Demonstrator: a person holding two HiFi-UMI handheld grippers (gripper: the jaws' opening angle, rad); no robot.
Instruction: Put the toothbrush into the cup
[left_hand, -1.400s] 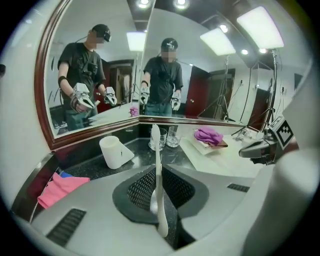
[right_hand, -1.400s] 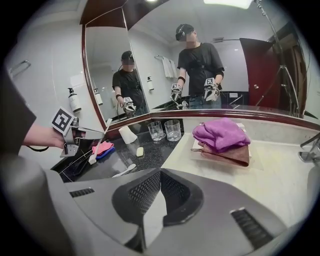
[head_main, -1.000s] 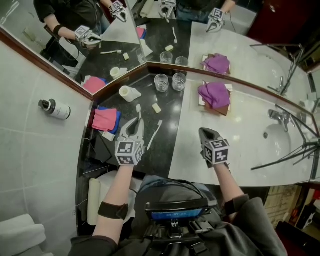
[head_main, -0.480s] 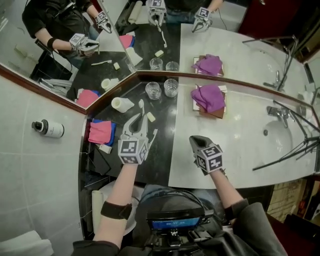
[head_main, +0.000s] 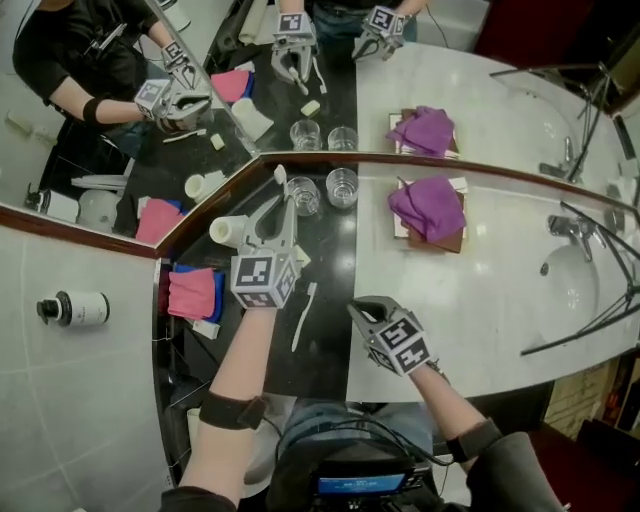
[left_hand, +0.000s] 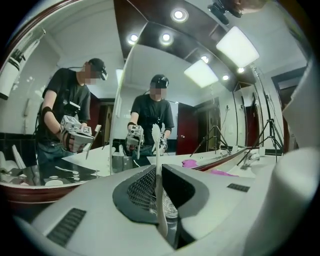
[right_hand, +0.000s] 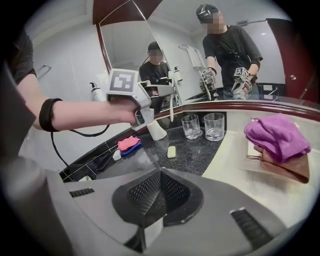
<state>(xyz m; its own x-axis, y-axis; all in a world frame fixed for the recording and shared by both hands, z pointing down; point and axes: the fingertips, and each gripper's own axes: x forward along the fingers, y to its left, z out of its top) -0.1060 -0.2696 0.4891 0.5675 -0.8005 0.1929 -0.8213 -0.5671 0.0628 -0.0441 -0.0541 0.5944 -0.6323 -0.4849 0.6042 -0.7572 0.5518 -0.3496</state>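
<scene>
My left gripper (head_main: 273, 212) is shut on a white toothbrush (head_main: 280, 178), which stands almost upright between the jaws (left_hand: 157, 170). Its bristle head is just left of the nearer of two clear glass cups (head_main: 303, 195) (head_main: 341, 187) at the back of the black counter. One glass (left_hand: 165, 206) shows through the jaws, right behind the handle. A second white toothbrush (head_main: 304, 315) lies flat on the counter. My right gripper (head_main: 358, 308) is shut and empty, low over the seam between black and white counter. The right gripper view shows both glasses (right_hand: 191, 126) (right_hand: 214, 126) and the left gripper (right_hand: 167, 97) holding the brush.
A white cup (head_main: 228, 230) lies on its side at the left, near a pink cloth (head_main: 193, 292). A soap bar (right_hand: 171, 151) lies on the black counter. A purple cloth (head_main: 427, 205) rests on a wooden tray. Sink (head_main: 585, 285) and tap (head_main: 565, 228) are far right. Mirrors stand behind.
My left gripper has carried the toothbrush away from me, up to the glasses. My right gripper has slid left towards the black counter, still shut.
</scene>
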